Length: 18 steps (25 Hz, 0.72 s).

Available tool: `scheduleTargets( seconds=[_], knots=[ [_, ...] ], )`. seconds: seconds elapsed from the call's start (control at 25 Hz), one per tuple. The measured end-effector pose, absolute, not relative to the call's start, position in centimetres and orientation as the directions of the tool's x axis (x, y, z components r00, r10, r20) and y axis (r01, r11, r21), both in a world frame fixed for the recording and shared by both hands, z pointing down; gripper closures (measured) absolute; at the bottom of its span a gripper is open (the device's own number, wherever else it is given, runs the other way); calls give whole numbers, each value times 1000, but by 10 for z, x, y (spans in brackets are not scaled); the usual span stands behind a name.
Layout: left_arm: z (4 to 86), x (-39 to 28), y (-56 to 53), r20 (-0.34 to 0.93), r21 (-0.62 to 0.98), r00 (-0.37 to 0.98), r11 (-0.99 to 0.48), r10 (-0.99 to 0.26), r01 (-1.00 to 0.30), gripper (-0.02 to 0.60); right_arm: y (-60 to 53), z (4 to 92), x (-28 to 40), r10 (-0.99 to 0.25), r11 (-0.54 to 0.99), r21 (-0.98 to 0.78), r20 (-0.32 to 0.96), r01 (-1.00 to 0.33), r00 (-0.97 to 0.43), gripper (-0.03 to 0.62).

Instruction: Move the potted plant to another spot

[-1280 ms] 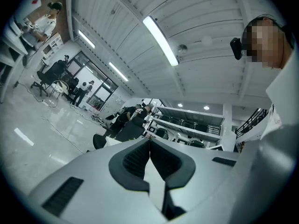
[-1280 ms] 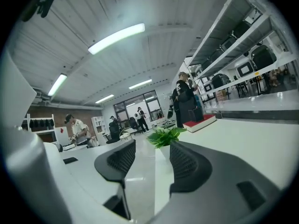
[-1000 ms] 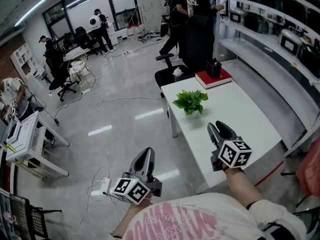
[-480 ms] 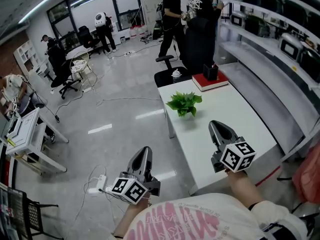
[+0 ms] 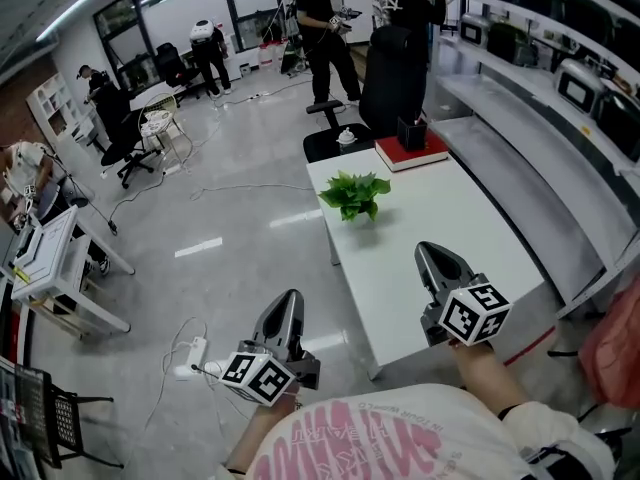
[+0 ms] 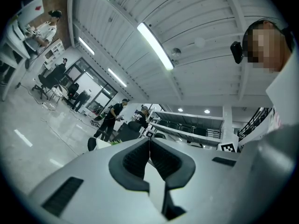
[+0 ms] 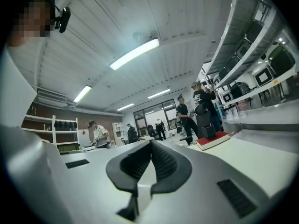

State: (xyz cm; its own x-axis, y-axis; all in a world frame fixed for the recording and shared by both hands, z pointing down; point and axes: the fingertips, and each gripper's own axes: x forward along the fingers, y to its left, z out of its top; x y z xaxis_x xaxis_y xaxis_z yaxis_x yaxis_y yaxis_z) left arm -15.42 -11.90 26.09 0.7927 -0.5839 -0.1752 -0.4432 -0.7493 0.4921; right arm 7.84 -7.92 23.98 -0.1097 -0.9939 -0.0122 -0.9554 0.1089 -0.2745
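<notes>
On the white table, toward its left edge, stands the potted plant, untouched.
Right gripper hangs over the near end, its jaws just closed on nothing; left gripper (off the table, above the floor) is likewise pinched together, empty.

Your potted plant stands on the counter, near its left edge, with the book behind it at the far end. Your right tool hangs over the counter's near end, your left tool over the floor.

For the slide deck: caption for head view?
Left gripper shut, right gripper just closed, both empty, short of potted plant on white table.
</notes>
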Motion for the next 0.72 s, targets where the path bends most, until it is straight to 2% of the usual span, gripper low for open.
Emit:
scheduleTargets(
  seconds=[0.2, 0.72],
  knots=[
    [259, -145, -100, -165, 480, 800, -755, -577, -446, 557, -61, 259, 91, -995, 60, -319, 53, -946, -81, 580],
    [273, -129, -60, -147, 490, 806, -751, -573, -444, 557, -24, 284, 96, -988, 54, -327, 118, -943, -98, 582]
  ],
)
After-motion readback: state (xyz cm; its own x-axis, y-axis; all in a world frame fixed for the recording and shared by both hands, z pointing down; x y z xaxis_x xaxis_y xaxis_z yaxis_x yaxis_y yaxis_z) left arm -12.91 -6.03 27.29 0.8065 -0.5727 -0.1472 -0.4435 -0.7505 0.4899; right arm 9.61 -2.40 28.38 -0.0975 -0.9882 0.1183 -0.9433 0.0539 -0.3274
